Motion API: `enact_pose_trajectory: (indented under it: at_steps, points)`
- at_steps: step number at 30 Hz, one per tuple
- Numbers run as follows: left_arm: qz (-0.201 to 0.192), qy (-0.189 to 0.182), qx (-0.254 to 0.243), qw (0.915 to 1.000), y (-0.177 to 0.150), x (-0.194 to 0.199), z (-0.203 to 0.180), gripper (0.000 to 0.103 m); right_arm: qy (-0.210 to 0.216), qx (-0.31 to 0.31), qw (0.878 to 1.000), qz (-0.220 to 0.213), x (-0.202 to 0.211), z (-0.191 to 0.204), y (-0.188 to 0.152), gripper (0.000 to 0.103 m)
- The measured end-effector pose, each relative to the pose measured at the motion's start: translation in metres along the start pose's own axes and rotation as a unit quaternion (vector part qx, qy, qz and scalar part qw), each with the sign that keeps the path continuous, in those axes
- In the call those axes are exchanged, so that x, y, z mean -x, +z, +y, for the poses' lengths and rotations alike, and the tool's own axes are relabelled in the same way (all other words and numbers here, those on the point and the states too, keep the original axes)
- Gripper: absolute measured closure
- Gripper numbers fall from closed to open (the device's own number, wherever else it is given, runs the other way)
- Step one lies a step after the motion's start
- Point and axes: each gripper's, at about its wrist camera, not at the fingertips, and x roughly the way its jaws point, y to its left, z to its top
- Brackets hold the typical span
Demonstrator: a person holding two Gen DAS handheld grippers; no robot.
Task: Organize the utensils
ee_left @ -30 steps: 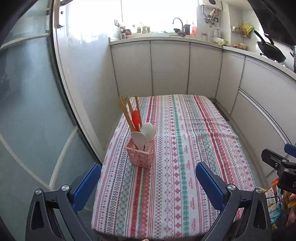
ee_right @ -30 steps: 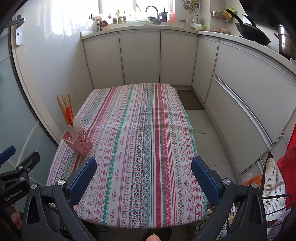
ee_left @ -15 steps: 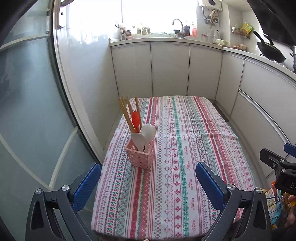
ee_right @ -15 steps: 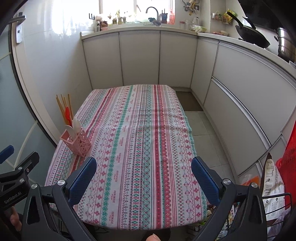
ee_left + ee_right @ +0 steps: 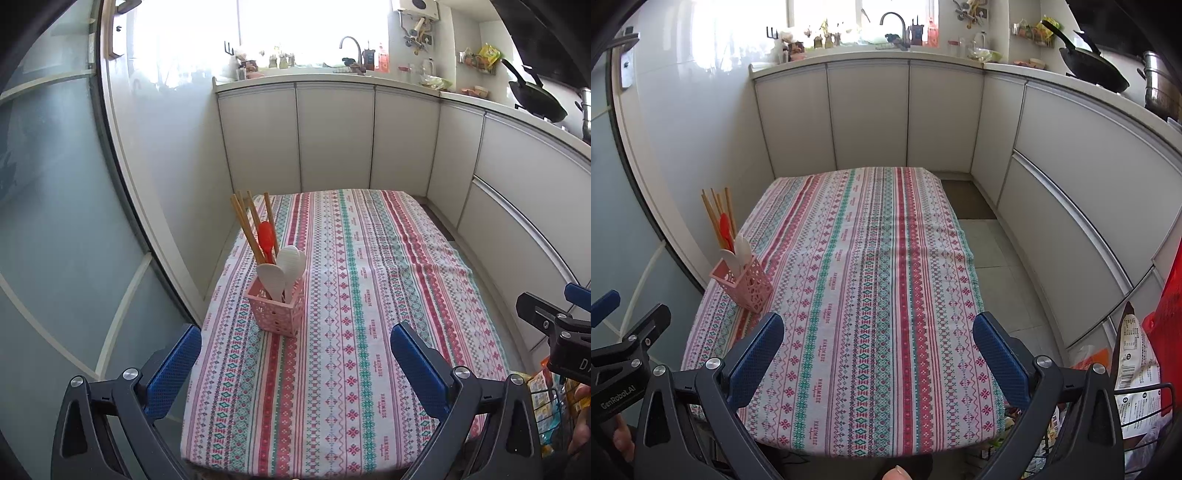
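Note:
A pink perforated holder stands near the left edge of the striped tablecloth. Wooden chopsticks, a red spoon and white spoons stand upright in it. My left gripper is open and empty, held back over the near table edge, short of the holder. The holder also shows in the right wrist view at the left. My right gripper is open and empty above the near table edge, to the right of the holder.
White cabinets run behind and right of the table. A frosted glass door is at the left. A wok sits on the counter. A wire basket with packets stands at the near right.
Both grippers have drawn back slightly from the table, staying open. The holder and utensils have not moved.

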Motion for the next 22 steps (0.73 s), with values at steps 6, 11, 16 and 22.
enact_pose_trajectory:
  at_steps: [6,11,16,22]
  points:
    - [0.000,-0.001,0.000,1.0000,0.0002,0.0001,0.0003,0.000,-0.001,0.000,1.000,0.000,0.0002,0.0001,-0.0004,0.000]
    - [0.002,-0.001,0.000,1.0000,0.0001,0.0002,0.0000,0.000,-0.001,0.000,1.000,0.001,-0.0001,0.0003,-0.0004,0.000]
    - [0.006,-0.004,0.000,1.0000,0.0003,-0.0007,-0.0010,0.000,-0.002,0.000,1.000,0.000,0.0001,0.0002,-0.0003,0.000]
    - [0.010,-0.011,0.001,0.9999,-0.0003,-0.0052,-0.0010,0.000,-0.001,-0.001,1.000,0.002,-0.0009,0.0003,-0.0008,0.000]
